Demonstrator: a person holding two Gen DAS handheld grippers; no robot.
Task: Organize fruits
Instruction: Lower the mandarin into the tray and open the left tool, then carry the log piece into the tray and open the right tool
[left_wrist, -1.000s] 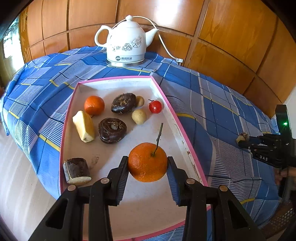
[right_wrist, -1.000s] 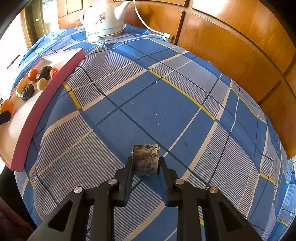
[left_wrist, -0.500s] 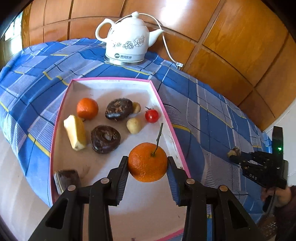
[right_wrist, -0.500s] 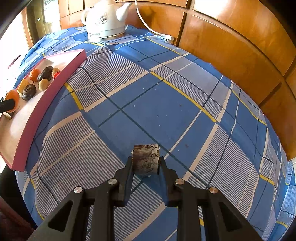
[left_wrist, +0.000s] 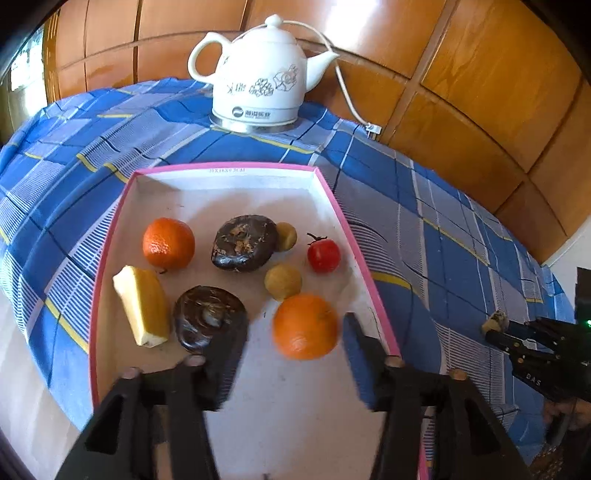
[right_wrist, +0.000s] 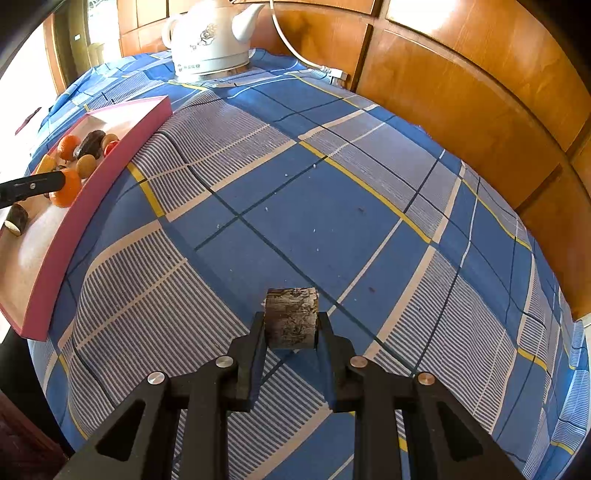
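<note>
In the left wrist view my left gripper (left_wrist: 291, 343) is open over the pink-rimmed tray (left_wrist: 354, 236). An orange (left_wrist: 304, 326) lies free on the tray between its spread fingers. A second orange (left_wrist: 168, 243), a yellow wedge (left_wrist: 144, 304), two dark brown fruits (left_wrist: 243, 243), two small tan fruits (left_wrist: 282, 281) and a cherry tomato (left_wrist: 324, 255) also lie in the tray. My right gripper (right_wrist: 291, 325) is shut on a brown cylindrical piece (right_wrist: 291, 317) above the blue checked cloth (right_wrist: 295, 184). It also shows at the right of the left wrist view (left_wrist: 496, 326).
A white kettle (left_wrist: 264, 79) with a cord stands at the back of the table against wooden wall panels. In the right wrist view the tray (right_wrist: 92, 173) lies far left with another brown piece (right_wrist: 16, 219) near its front.
My left gripper has opened and let go of the orange, which now rests in the tray near the tan fruit. The left camera has moved closer to the tray. My right gripper holds still.
</note>
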